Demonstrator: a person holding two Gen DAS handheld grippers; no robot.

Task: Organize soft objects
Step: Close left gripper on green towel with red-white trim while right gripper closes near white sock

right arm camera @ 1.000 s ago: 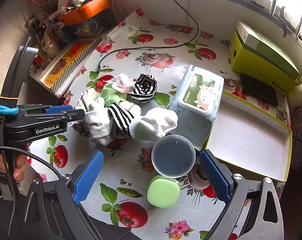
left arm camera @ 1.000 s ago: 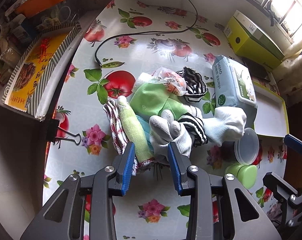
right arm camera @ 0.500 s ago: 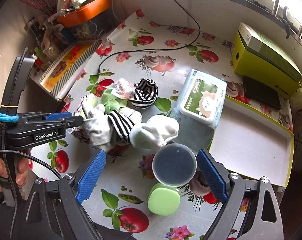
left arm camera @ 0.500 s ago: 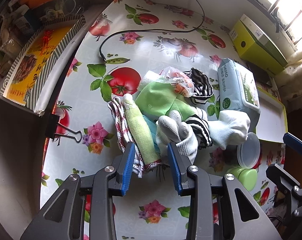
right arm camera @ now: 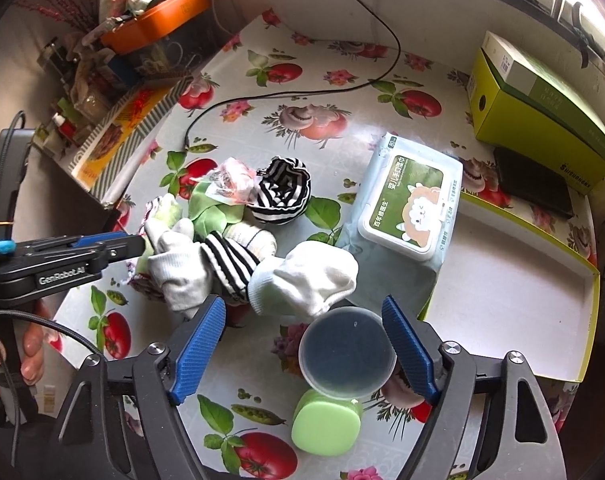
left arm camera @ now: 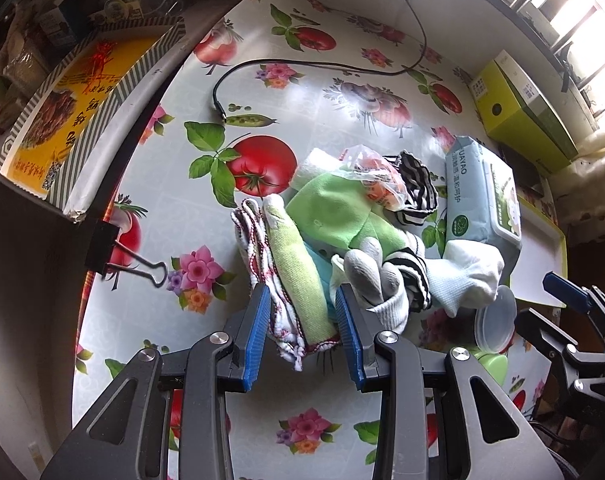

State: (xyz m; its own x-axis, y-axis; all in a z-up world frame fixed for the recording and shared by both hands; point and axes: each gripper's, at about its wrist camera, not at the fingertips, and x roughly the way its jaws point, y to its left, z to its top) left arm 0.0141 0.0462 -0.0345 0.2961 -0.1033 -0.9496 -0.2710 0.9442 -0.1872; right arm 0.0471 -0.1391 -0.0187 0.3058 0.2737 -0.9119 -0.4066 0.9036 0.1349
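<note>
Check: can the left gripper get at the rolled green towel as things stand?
Probably yes. The left gripper is open, with the green towel end between its blue pads; only a red-trimmed cloth and white glove crowd alongside.

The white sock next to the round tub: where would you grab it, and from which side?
Grab the white sock at its bunched middle, from above. It lies flat and puffy, clear on top, but the tub crowds its near edge. The right gripper, jaws closing, hangs nearest.

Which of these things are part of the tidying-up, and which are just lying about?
Part of the job: white sock; white glove; striped sock; striped bundle; green cloth; rolled green towel.

Lying about: wipes pack; plastic tub; green container; black cable; yellow box.
</note>
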